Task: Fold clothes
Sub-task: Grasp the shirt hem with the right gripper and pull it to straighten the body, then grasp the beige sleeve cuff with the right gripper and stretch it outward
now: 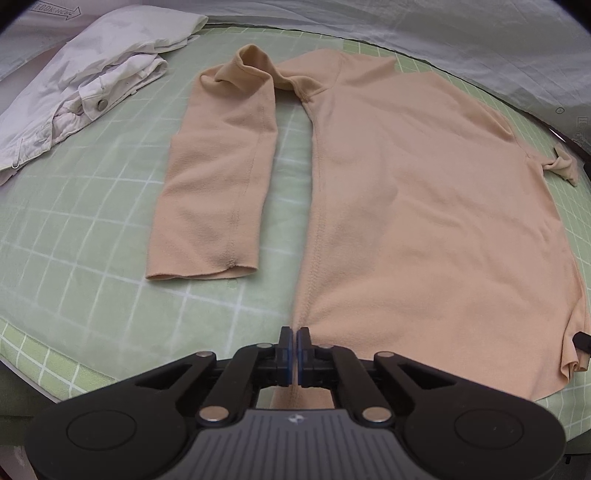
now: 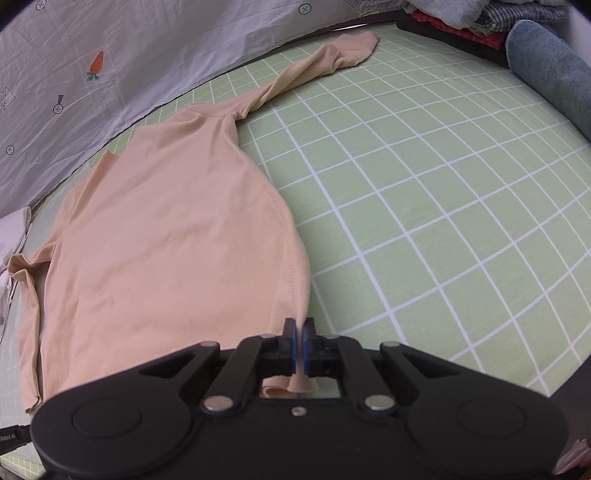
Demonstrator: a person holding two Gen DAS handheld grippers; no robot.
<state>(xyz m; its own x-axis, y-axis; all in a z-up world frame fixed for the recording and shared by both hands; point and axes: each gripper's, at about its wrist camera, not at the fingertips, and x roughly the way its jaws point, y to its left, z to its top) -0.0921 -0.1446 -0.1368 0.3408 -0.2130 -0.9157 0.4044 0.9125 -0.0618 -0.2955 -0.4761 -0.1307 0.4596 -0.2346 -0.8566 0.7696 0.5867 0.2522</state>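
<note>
Gripping the hem corners of a spread shirt

Lying flat on the green grid mat (image 2: pixel 424 206), the peach long-sleeved shirt (image 1: pixel 417 206) is looking soft, light and limp. The left gripper (image 1: pixel 294 341) is pinching one hem corner, and the right gripper (image 2: pixel 298 334) is apparently pinching the other. Corners and seams are offering the surest hold.

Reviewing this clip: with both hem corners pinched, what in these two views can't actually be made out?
- Left wrist view: the peach shirt's far sleeve runs off the mat edge; its cuff is hidden.
- Left wrist view: the right hand-held gripper is cut off by the frame edge.
- Right wrist view: the stacked clothes are cropped at the top, so individual items can't be identified.
- Both views: the hem inside each clamp is hidden by the left hand-held gripper and the right one.
</note>
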